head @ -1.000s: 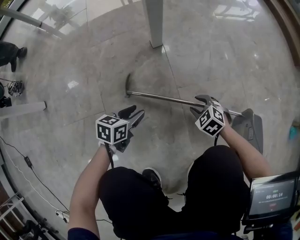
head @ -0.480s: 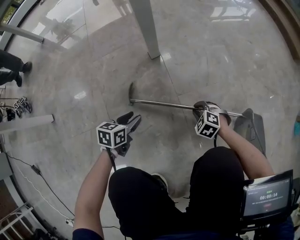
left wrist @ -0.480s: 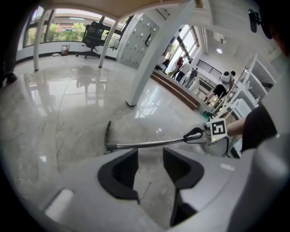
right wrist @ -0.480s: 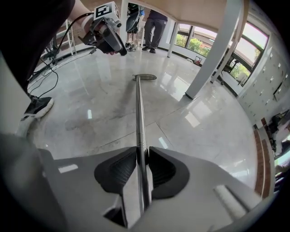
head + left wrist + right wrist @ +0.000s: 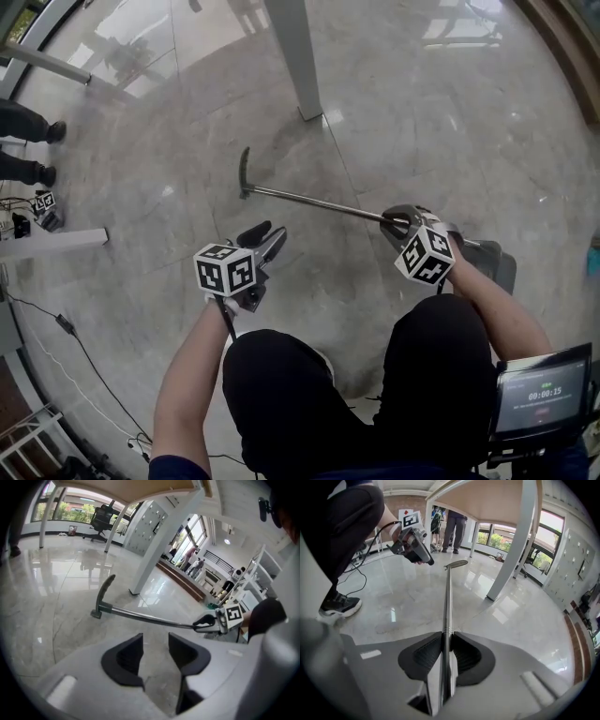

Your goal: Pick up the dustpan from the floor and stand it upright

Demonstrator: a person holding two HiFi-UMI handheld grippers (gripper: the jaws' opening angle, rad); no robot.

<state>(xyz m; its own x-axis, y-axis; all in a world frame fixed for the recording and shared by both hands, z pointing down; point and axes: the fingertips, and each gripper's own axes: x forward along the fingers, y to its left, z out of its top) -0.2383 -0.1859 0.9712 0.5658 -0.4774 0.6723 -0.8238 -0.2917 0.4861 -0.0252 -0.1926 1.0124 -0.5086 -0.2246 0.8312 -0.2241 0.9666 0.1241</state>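
Note:
The dustpan has a long metal handle with a black curved grip at its far end and a grey pan by my right arm. My right gripper is closing on the handle near the pan. In the right gripper view its pads press the handle from both sides. My left gripper hangs open and empty over bare floor, short of the handle. Nothing lies between its fingers.
A white table leg stands on the grey marble floor beyond the grip. A person's feet and a white bar are at the left, with cables nearby. A small screen sits at my lower right.
The right gripper's jaws went from open around the handle to shut on it and rose slightly. The handle now slants and its grip end has shifted left. The left gripper barely moved.

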